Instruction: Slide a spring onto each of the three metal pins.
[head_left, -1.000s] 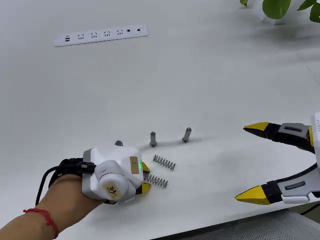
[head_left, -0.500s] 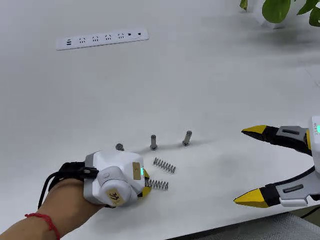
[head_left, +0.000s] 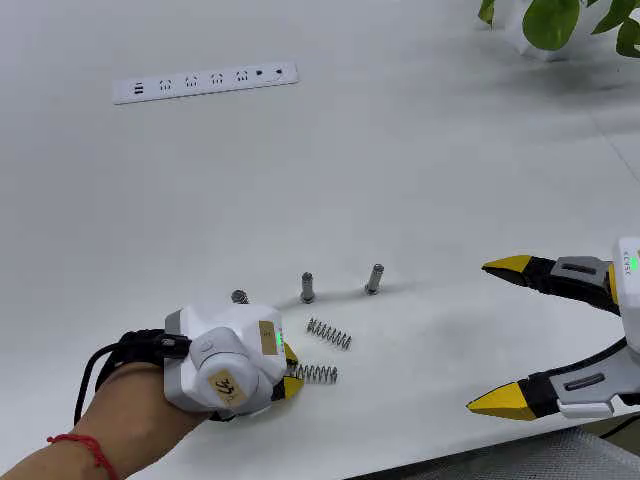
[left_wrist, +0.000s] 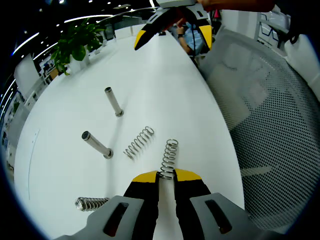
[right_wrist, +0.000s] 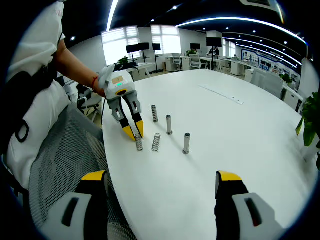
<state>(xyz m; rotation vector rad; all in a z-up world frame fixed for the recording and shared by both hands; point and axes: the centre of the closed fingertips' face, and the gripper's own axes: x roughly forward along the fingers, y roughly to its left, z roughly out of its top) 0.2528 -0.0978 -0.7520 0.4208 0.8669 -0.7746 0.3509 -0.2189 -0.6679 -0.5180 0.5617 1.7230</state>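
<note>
One spring (left_wrist: 169, 152) nipped in my left tongs (left_wrist: 166, 175)
The tips pinch its near end; I'd lift without crushing, level it, then thread it onto the bare pin (left_wrist: 95, 145) ahead-left. Far ahead, my right tongs (head_left: 484, 334) hang spread wide.

Desk (head_left: 400, 150) plain white. L gripper (head_left: 291, 372) & R gripper (head_left: 498, 334): white bodies, black jaws, yellow tips. Each spring (head_left: 329, 334) silver; pins (head_left: 375, 278) grey metal. Power strip (head_left: 205, 82) white. Plant (head_left: 550, 20) green. Wrist string (head_left: 65, 441) red. Chair mesh (left_wrist: 270, 125) grey.
</note>
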